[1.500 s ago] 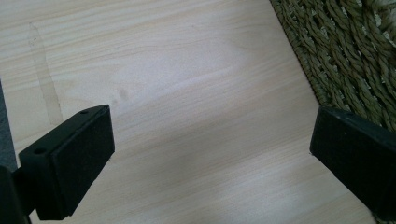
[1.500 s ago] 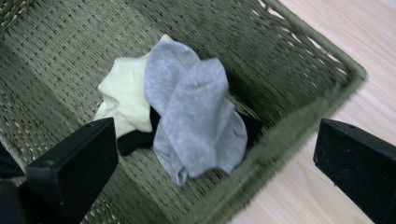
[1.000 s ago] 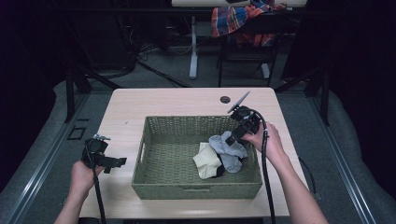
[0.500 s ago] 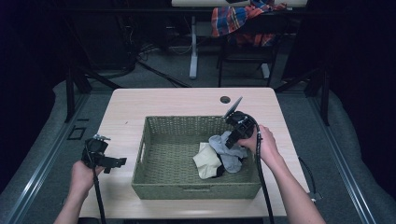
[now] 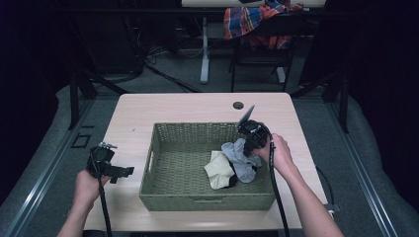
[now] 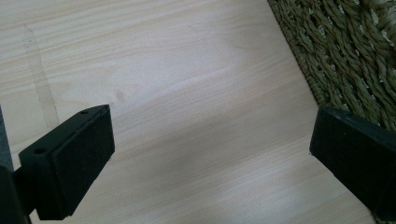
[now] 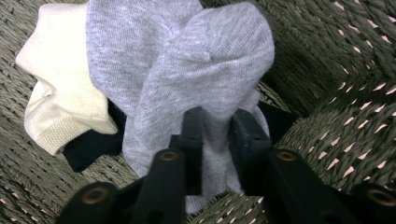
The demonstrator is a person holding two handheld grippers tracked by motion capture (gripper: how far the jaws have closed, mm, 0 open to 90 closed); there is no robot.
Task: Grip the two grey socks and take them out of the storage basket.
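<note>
While the left gripper [image 5: 124, 171] idles wide open off the basket's [image 5: 163, 195] left edge, the right gripper [image 7: 215, 135] pinches a grey sock [image 7: 187, 79], apparently for lifting

Beyond your pale wooden desk [image 5: 197, 106] lies grey floor [image 5: 163, 69], with a plaid cloth [image 5: 252, 19] draped over a dark chair [image 5: 259, 52].

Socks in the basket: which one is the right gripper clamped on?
The grey sock; the right gripper pinches its fabric, while the cream sock and the dark sock lie loose beside it.
</note>
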